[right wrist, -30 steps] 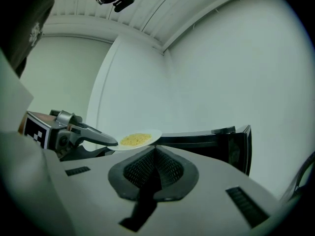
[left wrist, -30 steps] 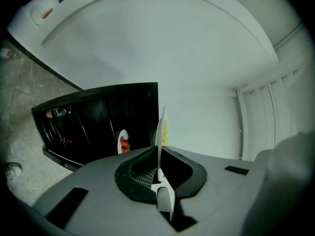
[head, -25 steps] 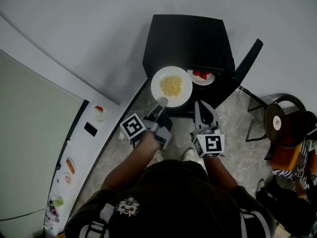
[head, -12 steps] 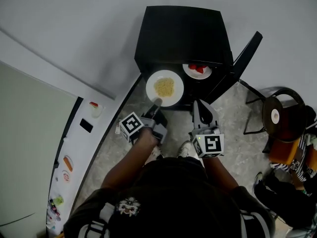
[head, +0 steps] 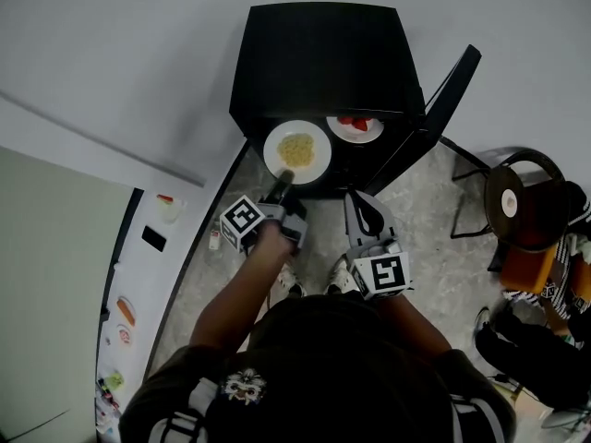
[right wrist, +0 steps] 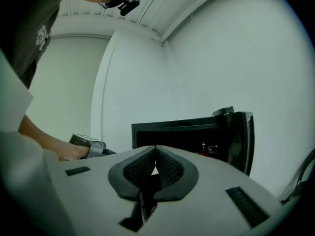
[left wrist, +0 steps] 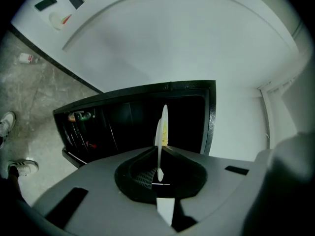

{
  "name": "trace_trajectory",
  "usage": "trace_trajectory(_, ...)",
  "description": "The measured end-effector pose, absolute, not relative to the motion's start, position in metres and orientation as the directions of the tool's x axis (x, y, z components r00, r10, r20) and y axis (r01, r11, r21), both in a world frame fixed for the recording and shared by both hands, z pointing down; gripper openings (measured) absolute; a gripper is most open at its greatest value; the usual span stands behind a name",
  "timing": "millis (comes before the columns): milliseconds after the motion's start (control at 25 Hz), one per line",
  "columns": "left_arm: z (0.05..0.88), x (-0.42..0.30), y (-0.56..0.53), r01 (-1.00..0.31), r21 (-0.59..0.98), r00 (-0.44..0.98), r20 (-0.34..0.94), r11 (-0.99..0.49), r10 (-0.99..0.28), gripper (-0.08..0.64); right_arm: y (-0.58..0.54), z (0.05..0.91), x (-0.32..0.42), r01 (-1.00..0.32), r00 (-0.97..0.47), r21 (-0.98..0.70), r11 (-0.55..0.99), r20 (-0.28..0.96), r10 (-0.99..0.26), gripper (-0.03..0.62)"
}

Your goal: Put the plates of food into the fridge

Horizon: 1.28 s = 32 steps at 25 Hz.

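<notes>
A small black fridge [head: 323, 53] stands against the white wall with its door [head: 434, 109] swung open to the right. My left gripper [head: 281, 186] is shut on the near rim of a white plate of yellow food [head: 297, 150], held level at the fridge's open front. In the left gripper view the plate [left wrist: 162, 132] shows edge-on between the jaws, with the dark fridge interior [left wrist: 133, 127] behind it. A second white plate with red food [head: 355, 127] sits inside the fridge, to the right. My right gripper [head: 364, 212] is shut and empty, below the fridge opening.
A white counter [head: 152, 284] with small items runs along the left. A round-seated chair [head: 512, 201] and bags stand at the right. The person's shoes [head: 319, 280] are on the speckled floor in front of the fridge. The fridge door shelves hold bottles [left wrist: 81, 116].
The left gripper has carried the yellow-food plate forward toward the fridge opening. The person has stepped closer, so the fridge sits lower and nearer in the head view. The right gripper stays shut.
</notes>
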<state>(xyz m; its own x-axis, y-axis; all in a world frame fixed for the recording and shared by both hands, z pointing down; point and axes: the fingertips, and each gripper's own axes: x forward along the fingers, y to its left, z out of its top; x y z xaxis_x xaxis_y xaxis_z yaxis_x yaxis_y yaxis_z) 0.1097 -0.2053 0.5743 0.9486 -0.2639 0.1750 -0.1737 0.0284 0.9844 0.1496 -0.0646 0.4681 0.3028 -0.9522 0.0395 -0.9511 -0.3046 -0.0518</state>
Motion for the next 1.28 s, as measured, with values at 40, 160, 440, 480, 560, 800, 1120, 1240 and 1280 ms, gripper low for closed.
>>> trace_trajectory(40, 0.577, 0.113, -0.207, -0.174, 0.984, 0.947, 0.176, 0.033, -0.268, 0.033, -0.067, 0.469, 0.149, -0.954, 0.295, -0.048, -0.297, 0.039, -0.955, 0.025)
trace_trajectory(160, 0.58, 0.118, -0.21, -0.17, 0.985, 0.944, 0.174, 0.039, -0.281, 0.033, -0.072, 0.474, 0.149, -0.955, 0.293, -0.041, -0.295, 0.052, -0.955, 0.025)
trace_trajectory(440, 0.598, 0.143, -0.235, -0.187, 0.981, 0.927, 0.194, 0.052, -0.322, 0.032, -0.096, 0.491, 0.179, -0.95, 0.304, -0.054, -0.308, 0.067, -0.95, 0.025)
trace_trajectory(480, 0.6, 0.144, -0.238, -0.186, 0.981, 0.924, 0.193, 0.055, -0.329, 0.032, -0.099, 0.493, 0.181, -0.95, 0.304, -0.055, -0.308, 0.07, -0.95, 0.025)
trace_trajectory(560, 0.602, 0.148, -0.244, -0.183, 0.981, 0.919, 0.192, 0.058, -0.344, 0.032, -0.103, 0.496, 0.184, -0.951, 0.301, -0.056, -0.306, 0.077, -0.951, 0.025)
trace_trajectory(800, 0.608, 0.163, -0.255, -0.18, 0.982, 0.907, 0.186, 0.052, -0.378, 0.032, -0.1, 0.51, 0.196, -0.947, 0.306, -0.069, -0.315, 0.114, -0.945, 0.025)
trace_trajectory(1120, 0.612, 0.178, -0.266, -0.193, 0.98, 0.895, 0.2, 0.058, -0.4, 0.031, -0.089, 0.52, 0.209, -0.936, 0.328, -0.079, -0.342, 0.155, -0.932, 0.025)
trace_trajectory(1240, 0.611, 0.181, -0.271, -0.201, 0.978, 0.889, 0.206, 0.056, -0.41, 0.031, -0.089, 0.519, 0.212, -0.933, 0.337, -0.076, -0.351, 0.153, -0.929, 0.025)
trace_trajectory(1280, 0.611, 0.182, -0.273, -0.203, 0.977, 0.886, 0.208, 0.058, -0.414, 0.031, -0.088, 0.519, 0.212, -0.932, 0.34, -0.076, -0.354, 0.152, -0.928, 0.025)
